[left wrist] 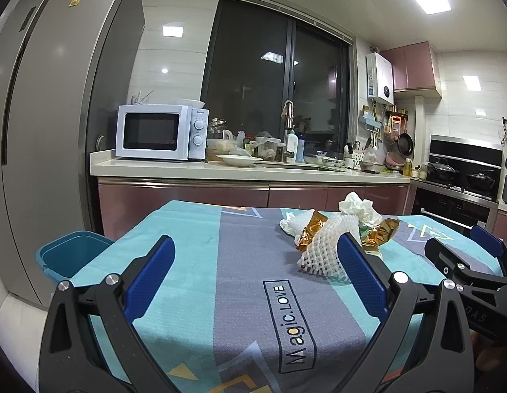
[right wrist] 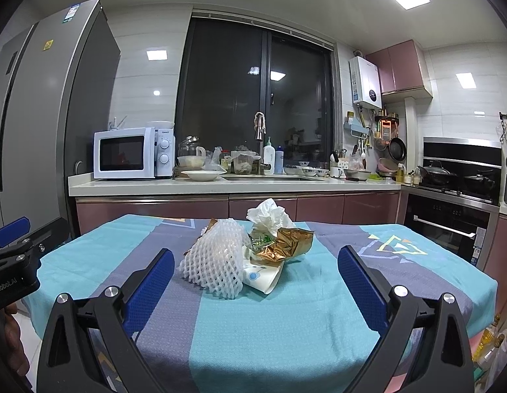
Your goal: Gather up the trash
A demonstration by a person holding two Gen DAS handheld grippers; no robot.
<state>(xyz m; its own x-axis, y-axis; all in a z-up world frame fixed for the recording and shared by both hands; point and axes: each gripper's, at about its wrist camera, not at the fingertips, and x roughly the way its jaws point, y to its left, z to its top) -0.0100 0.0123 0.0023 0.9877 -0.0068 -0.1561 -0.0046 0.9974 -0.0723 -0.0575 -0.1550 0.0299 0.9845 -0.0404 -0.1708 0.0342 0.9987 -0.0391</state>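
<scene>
At the far left, below the cloth edge, a teal trash bin (left wrist: 71,255) stands on the floor beside the refrigerator (left wrist: 40,124), its mouth open and low, likely where the rubbish is meant to go. The left tongs (left wrist: 253,271) hover over the near half of the counter (left wrist: 204,262), which is covered with a teal and grey cloth; their blue pads are spread wide and hold nothing, and they point toward the far edge, with the right pad (left wrist: 358,268) overlapping the heap in this view.

The trash sits in one heap near the middle of the counter, toward its far side. Leftmost in the heap is a white foam fruit net (right wrist: 217,258), lying on its side and partly covering a flat white wrapper (right wrist: 263,278) under it. Next comes a bit of green plastic (right wrist: 261,239), then a crumpled gold foil wrapper (right wrist: 286,242) leaning on the pile, with a balled white tissue (right wrist: 268,214) behind and above it. A second scrap of gold foil (left wrist: 310,232) shows behind the net from the left camera.

The right tongs (right wrist: 253,271) are also spread wide and empty, lined up so the heap sits between and beyond the pads, short of touching. That framing suggests an approach for the first pick, with the net nearest. The light, springy net would probably compress easily and may drag the wrapper beneath it.
</scene>
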